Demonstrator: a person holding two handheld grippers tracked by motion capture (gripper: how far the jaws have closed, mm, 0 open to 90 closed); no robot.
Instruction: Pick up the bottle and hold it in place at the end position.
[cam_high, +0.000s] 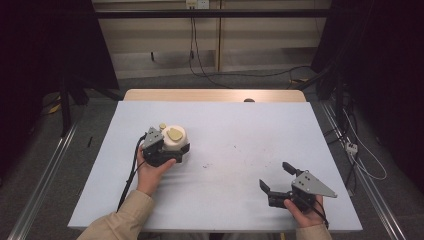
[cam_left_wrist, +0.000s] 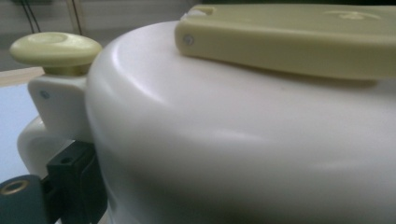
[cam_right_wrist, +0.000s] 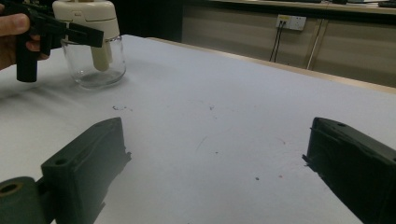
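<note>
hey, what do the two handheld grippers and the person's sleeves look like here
Both are black, blocky two-jaw tools. The right gripper has thick rectangular jaws with small screw holes and carries a grey three-cornered plate on top. The left gripper has a smaller grey plate and a black cable trailing back along the forearm. Both sleeves are beige.

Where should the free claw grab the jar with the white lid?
Probably the clear glass body of the jar, from its open right side. The left claw already holds around the white lid, and the round glass below looks narrow enough for the open right claw.
</note>
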